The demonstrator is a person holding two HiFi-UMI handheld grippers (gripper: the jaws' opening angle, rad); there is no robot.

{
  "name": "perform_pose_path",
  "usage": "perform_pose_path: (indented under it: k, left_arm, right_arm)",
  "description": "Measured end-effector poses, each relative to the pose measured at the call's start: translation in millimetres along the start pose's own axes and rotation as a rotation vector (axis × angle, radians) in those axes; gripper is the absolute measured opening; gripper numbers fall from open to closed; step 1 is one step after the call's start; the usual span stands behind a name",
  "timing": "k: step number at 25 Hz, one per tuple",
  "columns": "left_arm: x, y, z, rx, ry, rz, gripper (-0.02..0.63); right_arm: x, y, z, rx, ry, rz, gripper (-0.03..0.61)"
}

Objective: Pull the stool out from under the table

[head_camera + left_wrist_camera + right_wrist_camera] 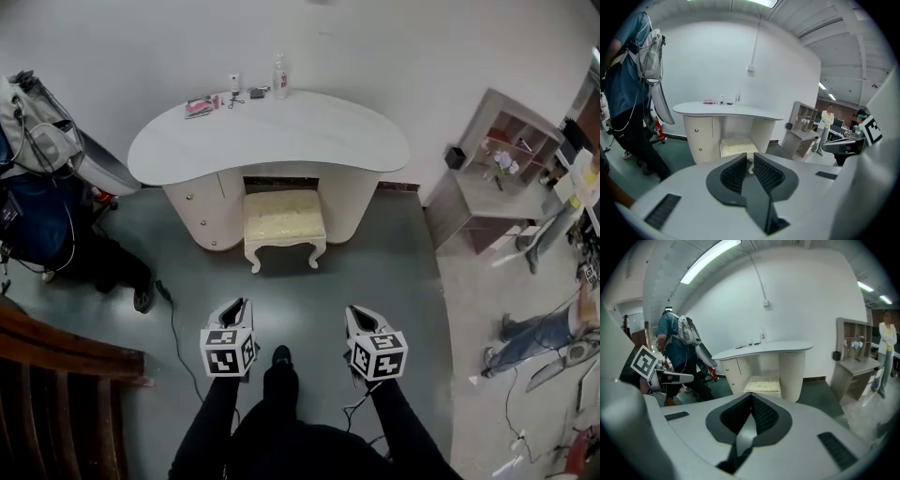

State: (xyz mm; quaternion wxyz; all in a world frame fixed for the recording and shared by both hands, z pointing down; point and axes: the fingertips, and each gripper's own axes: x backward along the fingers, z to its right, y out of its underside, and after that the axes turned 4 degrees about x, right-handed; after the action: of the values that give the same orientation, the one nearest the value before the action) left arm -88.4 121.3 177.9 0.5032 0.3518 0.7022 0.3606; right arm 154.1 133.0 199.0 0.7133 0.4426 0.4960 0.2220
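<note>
Left fingers: the left gripper (750, 158) holds its ribbed pads a narrow slit apart, released, with nothing between them.
Right fingers: the right gripper (751, 397) has its pads pressed together, clenched on nothing.
Gripper bodies: both are held side by side low over the floor (375, 262), marker cubes facing up and jaws pointing toward the stool.
Arms: black sleeves (211, 422) run back from the grippers to the person, whose black shoe (281, 356) shows between them.
Stool: the stool (284, 217), with a cream cushioned seat and curved white legs, stands between the table's two pedestals. Its front legs are on open floor. It is well apart from both grippers.
Table: the table (300, 136) has a white kidney-shaped top and stands against the white wall.
On the table: a clear bottle (279, 77) stands upright at the back edge, with a pink item (200, 105) and some small things too small to tell near it.
Left side: a person in a blue top (623, 84) with a backpack stands near the table's left end.
Right side: a wooden shelf unit (502, 159) stands by the wall.
Floor: a black cable (173, 323) trails left of the left gripper.
</note>
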Motion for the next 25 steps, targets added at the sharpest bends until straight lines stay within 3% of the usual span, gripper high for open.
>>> perform_pose_path:
  k: [5, 10, 13, 19, 25]
  left_arm:
    - [-59, -20, -31, 0.028, -0.009, -0.050, 0.091]
    - [-112, -28, -59, 0.034, -0.019, -0.104, 0.170]
    - [-140, -26, -72, 0.041, -0.036, -0.135, 0.195]
    - [-190, 0, -99, 0.060, -0.102, -0.200, 0.256]
    - [-242, 47, -130, 0.119, -0.160, -0.239, 0.269]
  right_arm:
    - [-64, -28, 15, -0.003, 0.002, -0.035, 0.003]
    - [-124, -51, 35, 0.029, 0.057, -0.071, 0.005]
    - [-153, -55, 50, 0.005, 0.065, -0.085, 0.075]
    - [-205, -29, 86, 0.029, 0.070, -0.150, 0.130]
    - [-265, 19, 109, 0.014, 0.021, -0.182, 0.150]
